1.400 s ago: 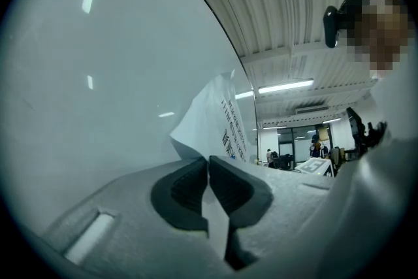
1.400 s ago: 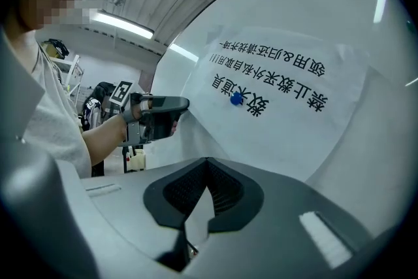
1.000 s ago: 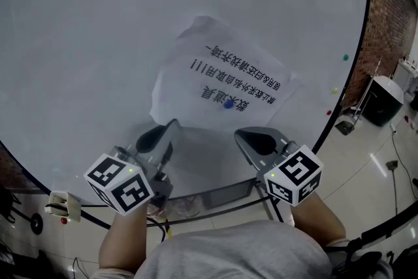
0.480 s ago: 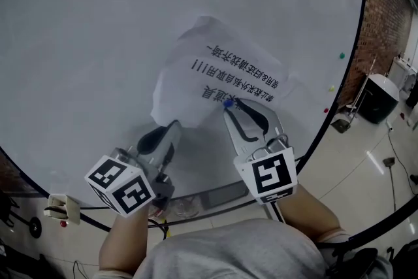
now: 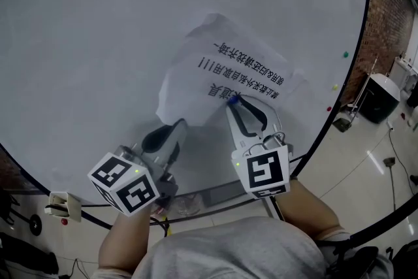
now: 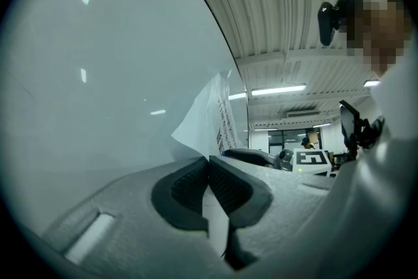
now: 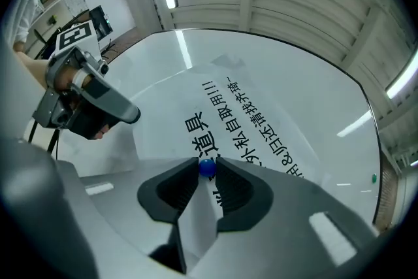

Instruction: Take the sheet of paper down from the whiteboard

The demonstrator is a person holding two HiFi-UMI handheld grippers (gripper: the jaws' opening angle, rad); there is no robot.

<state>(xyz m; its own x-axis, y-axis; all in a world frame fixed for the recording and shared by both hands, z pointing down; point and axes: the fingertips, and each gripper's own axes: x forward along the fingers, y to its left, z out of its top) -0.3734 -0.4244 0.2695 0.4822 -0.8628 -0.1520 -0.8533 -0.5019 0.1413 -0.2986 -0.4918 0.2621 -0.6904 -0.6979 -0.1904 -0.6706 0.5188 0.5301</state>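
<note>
A white sheet of paper (image 5: 228, 68) with black print lies crumpled against the whiteboard (image 5: 98, 42). A small blue magnet (image 5: 232, 99) sits on its lower part. My right gripper (image 5: 234, 102) is shut on this magnet; the right gripper view shows the blue magnet (image 7: 207, 168) pinched between the jaw tips, over the printed sheet (image 7: 241, 108). My left gripper (image 5: 179, 122) is at the sheet's lower left corner. In the left gripper view the jaws are together, with the paper's edge (image 6: 212, 117) running into the tips of the left gripper (image 6: 209, 158).
Green (image 5: 345, 55), yellow (image 5: 335, 86) and red (image 5: 327, 109) magnets dot the board's right edge. A tray (image 5: 215, 196) runs under the board. A black bin (image 5: 379, 100) stands on the floor at the right. My own body is close behind both grippers.
My right gripper has moved up and left from below the sheet onto the blue magnet and shut on it. The left gripper has stayed at the sheet's corner.
</note>
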